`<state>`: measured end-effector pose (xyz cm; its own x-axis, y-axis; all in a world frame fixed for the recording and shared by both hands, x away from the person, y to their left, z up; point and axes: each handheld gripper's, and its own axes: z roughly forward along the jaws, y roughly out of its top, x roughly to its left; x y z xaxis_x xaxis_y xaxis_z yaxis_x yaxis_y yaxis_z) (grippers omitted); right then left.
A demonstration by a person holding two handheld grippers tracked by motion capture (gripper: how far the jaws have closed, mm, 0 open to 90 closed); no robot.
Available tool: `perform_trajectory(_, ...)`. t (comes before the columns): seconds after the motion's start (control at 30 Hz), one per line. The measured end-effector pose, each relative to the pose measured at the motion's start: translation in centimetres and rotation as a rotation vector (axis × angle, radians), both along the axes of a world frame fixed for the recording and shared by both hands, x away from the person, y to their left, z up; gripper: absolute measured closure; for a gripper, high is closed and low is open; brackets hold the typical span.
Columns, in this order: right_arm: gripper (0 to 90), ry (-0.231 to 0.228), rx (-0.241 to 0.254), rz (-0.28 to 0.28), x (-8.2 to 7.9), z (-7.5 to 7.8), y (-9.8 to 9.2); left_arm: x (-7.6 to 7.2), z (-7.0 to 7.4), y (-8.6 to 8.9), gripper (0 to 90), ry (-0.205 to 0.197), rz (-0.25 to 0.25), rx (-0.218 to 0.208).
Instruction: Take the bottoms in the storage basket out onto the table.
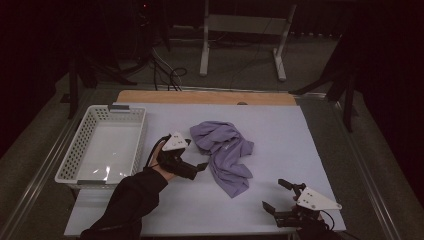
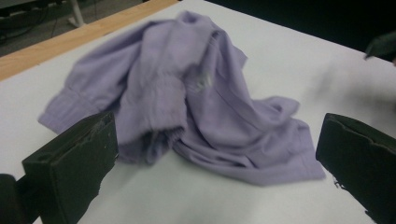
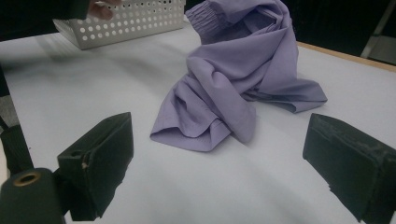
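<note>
- The lilac shirt (image 1: 225,152) lies crumpled near the middle of the white table top (image 1: 280,210), just right of the white perforated basket (image 1: 102,145) and apart from it
- The left gripper (image 1: 202,166) sits close beside the garment's left edge, jaws spread wide with nothing between them; in the left gripper view the shirt (image 2: 196,98) fills the space ahead of the two black jaws
- The right gripper (image 1: 272,195) rests near the front right of the table, well apart from the cloth, jaws also wide and empty; its own view looks across bare table to the shirt (image 3: 238,79) with the basket (image 3: 130,21) beyond
- The cloth looks light, soft and limp, a thin woven fabric with deep folds; it will likely sag and trail when lifted, not hold any shape
- It seems neither fragile nor slippery, though a shallow pinch on one thin layer could slide free
- Good holds, I judge: the gathered cuff (image 2: 161,100), thick and ribbed, nearest the left gripper, and the flat hem corner (image 3: 180,135) facing the right gripper
- The basket is stiff plastic with rows of round holes; a bare wooden strip (image 1: 200,96) edges the table's far side, and the table top is smooth and matt
</note>
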<state>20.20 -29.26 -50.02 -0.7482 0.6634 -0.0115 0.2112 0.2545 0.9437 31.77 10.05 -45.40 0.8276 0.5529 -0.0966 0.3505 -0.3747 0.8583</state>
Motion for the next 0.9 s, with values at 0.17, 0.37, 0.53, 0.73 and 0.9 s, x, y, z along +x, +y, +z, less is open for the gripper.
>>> perform_trajectory(0.17, 8.8, 0.003, 0.002, -0.006, 0.1, 0.0, 0.0, -1.4, -1.4, 0.9, 0.1, 0.015, -0.007, -0.008)
perform_trajectory(0.37, 8.8, 0.007, 0.000, -0.006, 0.3, -0.1, 0.1, -3.3, -2.8, 2.3, 0.1, 0.012, -0.012, -0.025)
perform_trajectory(0.53, 8.8, 0.009, -0.005, 0.002, 0.7, -0.1, 0.5, -4.7, -4.1, 3.1, 0.1, -0.004, -0.004, -0.024)
perform_trajectory(0.73, 8.8, 0.015, -0.008, 0.013, 1.3, -0.2, 0.8, -5.6, -5.2, 3.9, 0.1, 0.005, -0.021, -0.015)
perform_trajectory(0.9, 8.8, 0.016, -0.010, 0.020, 1.5, -0.3, 1.0, -6.2, -5.5, 4.7, 0.2, 0.006, -0.023, 0.012)
